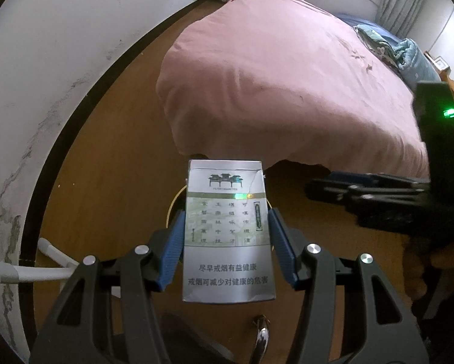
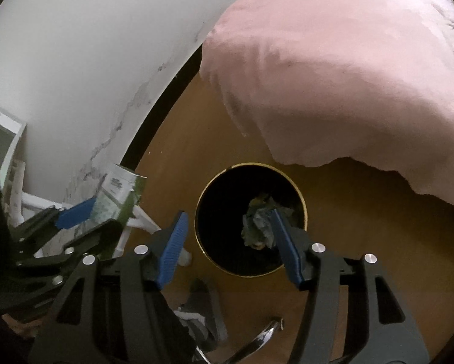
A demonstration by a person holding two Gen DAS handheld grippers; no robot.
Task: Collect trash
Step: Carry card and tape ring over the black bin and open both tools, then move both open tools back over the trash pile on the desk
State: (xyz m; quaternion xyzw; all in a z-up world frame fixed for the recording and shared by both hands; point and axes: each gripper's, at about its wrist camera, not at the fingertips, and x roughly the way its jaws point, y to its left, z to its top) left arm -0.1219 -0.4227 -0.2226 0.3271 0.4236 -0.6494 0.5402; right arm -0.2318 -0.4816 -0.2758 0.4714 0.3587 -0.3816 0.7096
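Note:
My left gripper (image 1: 227,233) is shut on a silver and green cigarette pack (image 1: 228,230), held upright between the blue pads. Behind the pack only the gold rim of the round black bin (image 1: 174,204) peeks out. In the right wrist view the same bin (image 2: 251,244) stands on the wooden floor with crumpled grey-green trash (image 2: 257,221) inside. My right gripper (image 2: 228,238) is open above the bin, nothing between its fingers. The left gripper with the pack (image 2: 117,197) shows at the left of that view; the right gripper (image 1: 378,194) shows at the right of the left wrist view.
A bed under a pink cover (image 1: 287,75) stands beyond the bin, its edge hanging near it. A white wall with a dark skirting (image 1: 60,151) curves along the left. A white rack (image 2: 23,200) leans by the wall. A shiny metal piece (image 2: 263,336) lies on the floor nearby.

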